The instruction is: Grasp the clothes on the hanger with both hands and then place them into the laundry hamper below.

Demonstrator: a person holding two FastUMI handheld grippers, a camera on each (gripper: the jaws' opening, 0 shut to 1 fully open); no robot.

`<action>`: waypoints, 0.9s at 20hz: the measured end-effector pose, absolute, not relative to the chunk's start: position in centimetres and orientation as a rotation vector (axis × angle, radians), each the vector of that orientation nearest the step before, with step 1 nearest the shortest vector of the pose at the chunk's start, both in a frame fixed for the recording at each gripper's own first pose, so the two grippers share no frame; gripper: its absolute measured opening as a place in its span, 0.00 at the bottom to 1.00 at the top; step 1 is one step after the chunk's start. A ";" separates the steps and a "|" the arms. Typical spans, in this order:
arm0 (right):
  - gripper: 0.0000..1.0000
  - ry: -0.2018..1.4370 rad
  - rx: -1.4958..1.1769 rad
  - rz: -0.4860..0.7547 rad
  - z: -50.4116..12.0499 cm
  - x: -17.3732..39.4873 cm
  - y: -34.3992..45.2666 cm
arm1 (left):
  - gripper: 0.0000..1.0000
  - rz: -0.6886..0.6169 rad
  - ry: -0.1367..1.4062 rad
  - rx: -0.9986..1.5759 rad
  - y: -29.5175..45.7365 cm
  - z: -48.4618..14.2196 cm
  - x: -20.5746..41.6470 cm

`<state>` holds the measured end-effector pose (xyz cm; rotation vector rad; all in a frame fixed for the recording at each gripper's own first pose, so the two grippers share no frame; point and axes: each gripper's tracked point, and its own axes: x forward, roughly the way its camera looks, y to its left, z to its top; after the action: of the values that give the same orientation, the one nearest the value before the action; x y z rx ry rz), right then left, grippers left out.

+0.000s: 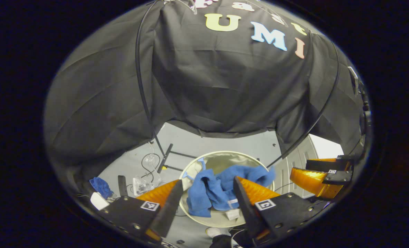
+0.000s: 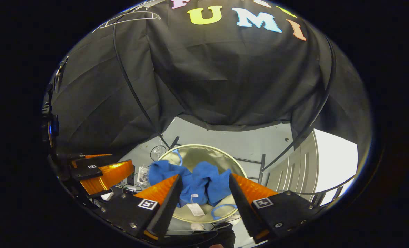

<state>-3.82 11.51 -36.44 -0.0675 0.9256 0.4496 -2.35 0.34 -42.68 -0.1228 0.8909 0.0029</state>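
Blue garment [image 1: 218,187], crumpled inside round laundry hamper [image 1: 225,156] directly beyond and below both claws, apparently already dropped in; left gripper [image 1: 208,203] and right gripper [image 2: 204,199] spread wide, empty, hovering above it.

Each hand-held gripper [image 1: 208,201] carries square coded tags and screws.

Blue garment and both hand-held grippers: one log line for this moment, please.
blue garment: in laundry hamper, partly over its rim | left hand-held gripper: open, above | right hand-held gripper: open, above | stage: released
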 end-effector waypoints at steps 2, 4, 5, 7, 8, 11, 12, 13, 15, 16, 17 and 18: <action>0.93 0.911 -0.068 0.442 -35.9 -3.7 11.3 | 0.94 0.014 0.878 -0.114 0.7 -42.0 -2.3; 0.94 0.892 -0.063 0.434 -35.0 -3.6 11.0 | 0.89 0.021 0.856 -0.110 1.0 -41.1 -2.0; 0.94 0.877 -0.060 0.429 -34.2 -3.4 11.0 | 0.89 0.023 0.837 -0.108 1.2 -40.2 -1.7; 0.94 0.830 -0.045 0.416 -31.9 -3.0 10.9 | 0.89 0.018 0.783 -0.104 1.1 -37.7 -0.7; 0.94 0.803 -0.036 0.409 -30.8 -2.9 10.9 | 0.89 0.013 0.749 -0.101 1.2 -36.4 -0.4; 0.94 0.700 -0.011 0.386 -26.0 -1.9 10.2 | 0.89 -0.007 0.635 -0.082 1.1 -31.0 1.7; 0.92 0.665 -0.003 0.380 -24.3 -1.5 9.8 | 0.89 -0.011 0.594 -0.073 1.1 -28.6 2.2; 0.94 0.631 0.003 0.373 -22.6 -1.2 9.4 | 0.95 -0.018 0.543 -0.067 1.0 -26.0 2.8; 0.94 0.552 0.012 0.354 -18.9 -0.4 8.0 | 0.95 -0.031 0.460 -0.057 0.3 -21.2 3.5; 0.93 0.511 0.012 0.340 -17.1 0.1 7.1 | 0.95 -0.034 0.424 -0.053 -0.1 -19.2 3.6; 0.94 0.469 0.005 0.319 -15.3 0.4 6.0 | 0.95 -0.032 0.390 -0.054 -0.5 -17.0 3.7; 0.94 0.426 -0.003 0.290 -14.5 0.7 4.7 | 0.95 -0.030 0.359 -0.061 -1.0 -15.1 3.5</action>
<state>0.66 4.68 -14.52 -0.0026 0.4263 0.2904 3.51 -1.03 -15.14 -0.0606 0.3588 -0.0301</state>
